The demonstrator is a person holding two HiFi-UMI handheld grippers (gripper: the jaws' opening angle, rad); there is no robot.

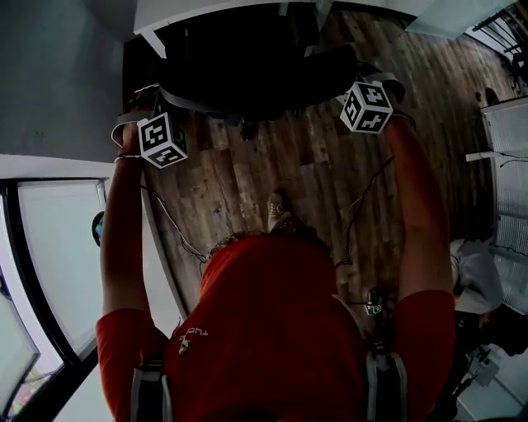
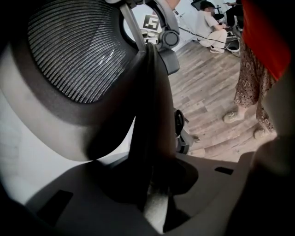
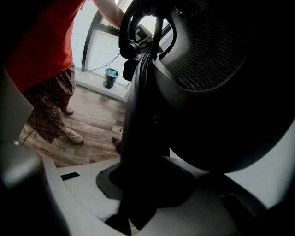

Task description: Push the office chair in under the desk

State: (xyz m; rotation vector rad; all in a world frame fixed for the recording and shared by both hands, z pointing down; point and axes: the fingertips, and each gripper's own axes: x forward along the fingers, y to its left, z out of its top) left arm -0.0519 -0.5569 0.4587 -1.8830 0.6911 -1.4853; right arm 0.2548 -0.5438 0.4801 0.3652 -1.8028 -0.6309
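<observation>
The black office chair [image 1: 247,74] stands at the top of the head view, partly beneath the white desk [image 1: 214,12]. My left gripper [image 1: 147,97] is at the backrest's left edge and my right gripper [image 1: 375,76] at its right edge. In the left gripper view the mesh backrest [image 2: 73,50] fills the upper left, and my left gripper [image 2: 152,184] is shut on its dark frame edge. The right gripper view shows the backrest [image 3: 216,92] at upper right, with my right gripper [image 3: 138,193] shut on the opposite frame edge. The chair's base is hidden.
A glass door or window [image 1: 49,264] runs along the left, and a white unit [image 1: 507,165] stands at the right. Cables [image 1: 177,231] trail over the wooden floor. A teal cup [image 3: 109,77] sits by the glass. A person [image 2: 209,23] sits on the floor far off.
</observation>
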